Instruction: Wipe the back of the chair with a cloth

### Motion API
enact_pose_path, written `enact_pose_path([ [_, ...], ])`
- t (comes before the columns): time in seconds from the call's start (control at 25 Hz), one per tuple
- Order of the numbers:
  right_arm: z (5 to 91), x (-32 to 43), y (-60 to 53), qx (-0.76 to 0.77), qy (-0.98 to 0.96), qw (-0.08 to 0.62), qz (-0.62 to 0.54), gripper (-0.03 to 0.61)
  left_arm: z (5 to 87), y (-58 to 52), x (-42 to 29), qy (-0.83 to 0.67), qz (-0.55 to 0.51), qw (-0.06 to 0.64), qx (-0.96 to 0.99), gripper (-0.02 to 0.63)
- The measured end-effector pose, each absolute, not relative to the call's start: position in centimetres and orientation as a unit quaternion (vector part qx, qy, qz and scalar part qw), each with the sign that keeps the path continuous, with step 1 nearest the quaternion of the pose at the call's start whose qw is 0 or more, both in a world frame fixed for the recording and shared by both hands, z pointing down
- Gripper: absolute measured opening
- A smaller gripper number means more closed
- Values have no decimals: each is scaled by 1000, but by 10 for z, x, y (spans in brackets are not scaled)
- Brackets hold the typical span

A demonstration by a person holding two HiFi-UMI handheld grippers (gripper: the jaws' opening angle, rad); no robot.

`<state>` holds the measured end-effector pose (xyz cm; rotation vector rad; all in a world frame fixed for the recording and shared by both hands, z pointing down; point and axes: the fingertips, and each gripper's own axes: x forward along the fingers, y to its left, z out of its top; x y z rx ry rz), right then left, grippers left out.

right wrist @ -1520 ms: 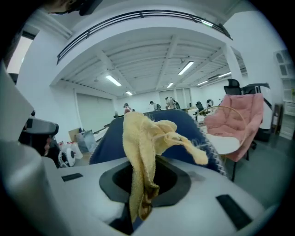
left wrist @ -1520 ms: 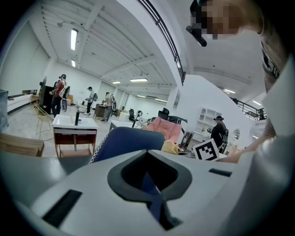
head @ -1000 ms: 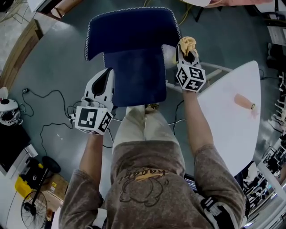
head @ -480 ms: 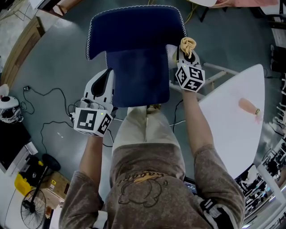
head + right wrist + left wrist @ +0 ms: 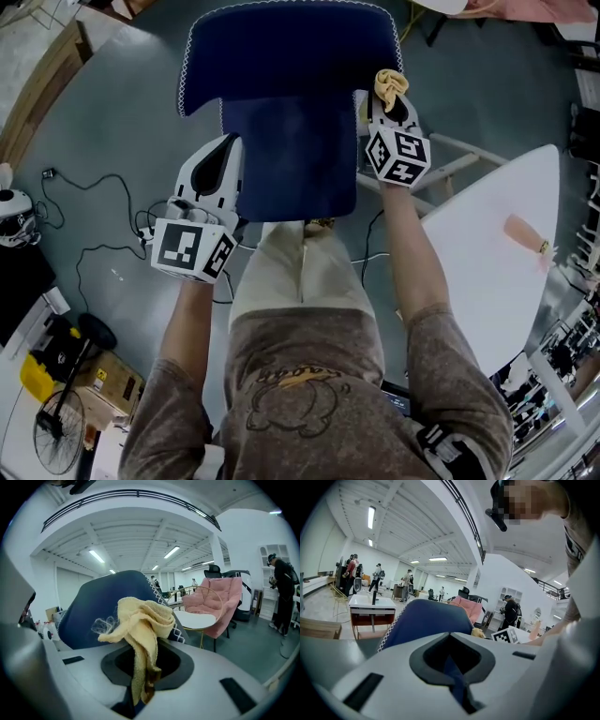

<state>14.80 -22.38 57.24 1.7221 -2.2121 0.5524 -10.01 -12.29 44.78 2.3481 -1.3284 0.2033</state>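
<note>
A navy blue chair stands in front of me, its backrest (image 5: 281,56) edged with white stitching and its seat (image 5: 291,159) nearer. My right gripper (image 5: 392,101) is at the chair's right side, level with where seat and back meet, shut on a crumpled yellow cloth (image 5: 391,86). The cloth (image 5: 140,625) bunches up out of the jaws in front of the backrest (image 5: 103,606). My left gripper (image 5: 225,150) lies along the seat's left edge, jaws shut. A thin strip of blue shows in the slit between them, and the backrest (image 5: 426,620) rises beyond.
A white table (image 5: 497,253) with a small pink object (image 5: 525,234) stands to the right. Cables (image 5: 94,206) trail over the grey floor at left, with a fan and boxes at lower left. A pink armchair (image 5: 225,602) and a round side table (image 5: 194,619) stand beyond the chair.
My right gripper with the cloth has edged slightly up along the chair's right side toward the backrest. The left gripper has stayed by the seat's left edge.
</note>
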Motion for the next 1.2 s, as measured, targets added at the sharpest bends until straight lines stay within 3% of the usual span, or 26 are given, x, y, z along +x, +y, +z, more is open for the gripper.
enact_pose_path([
  [1.2, 582, -150, -221, 345, -907, 131, 204, 71, 464, -103, -183, -553, 62, 228, 799, 8],
])
